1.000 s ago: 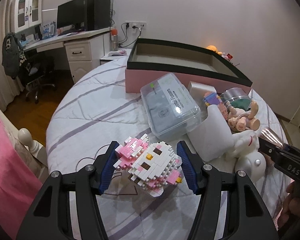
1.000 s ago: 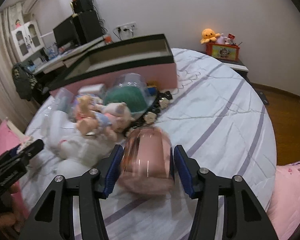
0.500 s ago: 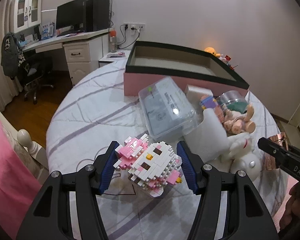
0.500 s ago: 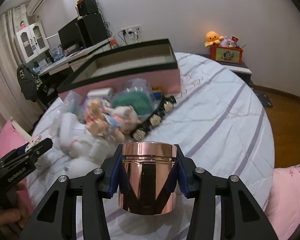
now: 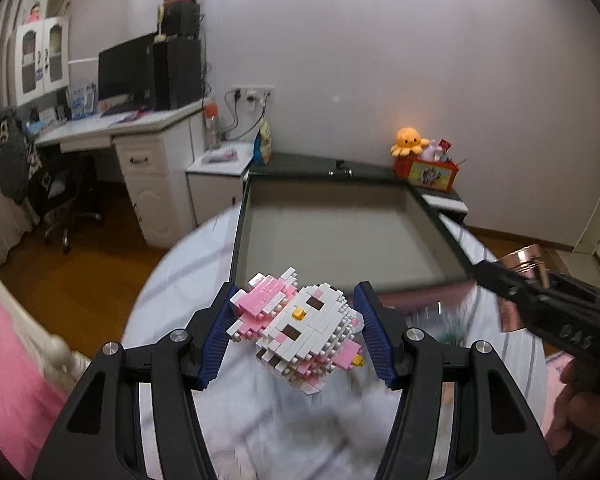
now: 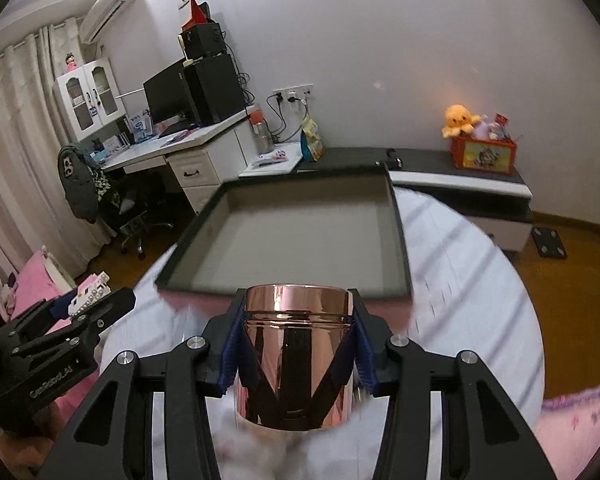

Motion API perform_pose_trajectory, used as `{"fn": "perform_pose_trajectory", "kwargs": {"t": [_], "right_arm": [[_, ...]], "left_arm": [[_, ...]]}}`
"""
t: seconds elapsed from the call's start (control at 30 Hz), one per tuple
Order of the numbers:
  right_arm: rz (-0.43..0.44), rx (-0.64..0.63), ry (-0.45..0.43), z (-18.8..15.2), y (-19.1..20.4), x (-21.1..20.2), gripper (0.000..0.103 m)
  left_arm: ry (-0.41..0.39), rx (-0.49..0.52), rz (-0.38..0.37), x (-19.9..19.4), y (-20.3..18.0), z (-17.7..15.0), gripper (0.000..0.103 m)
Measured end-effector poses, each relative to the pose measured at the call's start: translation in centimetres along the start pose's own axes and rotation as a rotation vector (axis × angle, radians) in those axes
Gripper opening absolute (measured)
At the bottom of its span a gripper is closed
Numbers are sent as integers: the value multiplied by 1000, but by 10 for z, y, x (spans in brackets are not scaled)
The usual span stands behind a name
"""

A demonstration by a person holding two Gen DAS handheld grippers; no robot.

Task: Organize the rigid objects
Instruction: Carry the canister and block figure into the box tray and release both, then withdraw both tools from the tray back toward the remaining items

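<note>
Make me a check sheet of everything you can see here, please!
Surface: round bed with striped white cover.
Job's things: block cat and shiny pink tin, both held up in front of the big box, which looks bare inside.
Clutter: blurred below the tongs, cannot tell.
Grippers: left tongs shut on the block cat; right tongs shut on the tin.
Cables: plugs at the wall socket.
Surroundings: desk, monitor, orange plush.

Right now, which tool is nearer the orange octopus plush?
Right. The right tool, jaws having just been closing on the tin, has the octopus ahead to its right; the left tool, holding the brick cat, sits farther left.
</note>
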State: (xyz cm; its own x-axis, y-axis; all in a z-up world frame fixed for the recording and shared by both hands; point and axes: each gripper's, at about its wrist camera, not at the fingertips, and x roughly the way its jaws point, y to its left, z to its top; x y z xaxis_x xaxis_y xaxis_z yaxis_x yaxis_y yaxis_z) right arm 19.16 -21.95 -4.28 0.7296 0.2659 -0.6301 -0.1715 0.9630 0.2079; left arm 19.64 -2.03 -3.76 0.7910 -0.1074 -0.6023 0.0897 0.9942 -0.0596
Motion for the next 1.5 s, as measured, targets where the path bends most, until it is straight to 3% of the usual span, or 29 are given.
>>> {"fn": "perform_pose_trajectory", "kwargs": {"t": [0.27, 0.43, 0.6, 0.7, 0.73, 0.77, 0.83, 0.93, 1.07, 1.3, 1.5], "right_arm": [[-4, -1, 75, 51, -11, 83, 48], [-24, 11, 167, 56, -23, 134, 48], [-39, 16, 240, 55, -30, 158, 49], [-63, 25, 245, 54, -36, 160, 69], [-64, 33, 240, 53, -38, 159, 85], [-64, 37, 235, 53, -40, 157, 86], [-59, 45, 223, 52, -44, 151, 87], [-66, 57, 167, 56, -47, 133, 103], [-32, 99, 59, 57, -50, 94, 103], [-3, 79, -29, 43, -36, 38, 103], [-41, 37, -105, 28, -12, -10, 103]], "left_arm": [[34, 15, -8, 83, -8, 55, 60], [135, 19, -6, 142, -11, 63, 61], [209, 35, 6, 167, -15, 57, 61], [233, 34, 37, 173, -12, 54, 61], [240, 30, 51, 174, -10, 54, 66], [249, 22, 57, 175, -8, 54, 78], [238, 6, 69, 168, -3, 54, 92], [171, -7, 74, 144, 0, 55, 102], [78, -30, 96, 97, 3, 51, 103], [-25, -84, 181, 15, 12, 31, 103], [-74, -105, 186, -41, 17, 10, 103]]}}
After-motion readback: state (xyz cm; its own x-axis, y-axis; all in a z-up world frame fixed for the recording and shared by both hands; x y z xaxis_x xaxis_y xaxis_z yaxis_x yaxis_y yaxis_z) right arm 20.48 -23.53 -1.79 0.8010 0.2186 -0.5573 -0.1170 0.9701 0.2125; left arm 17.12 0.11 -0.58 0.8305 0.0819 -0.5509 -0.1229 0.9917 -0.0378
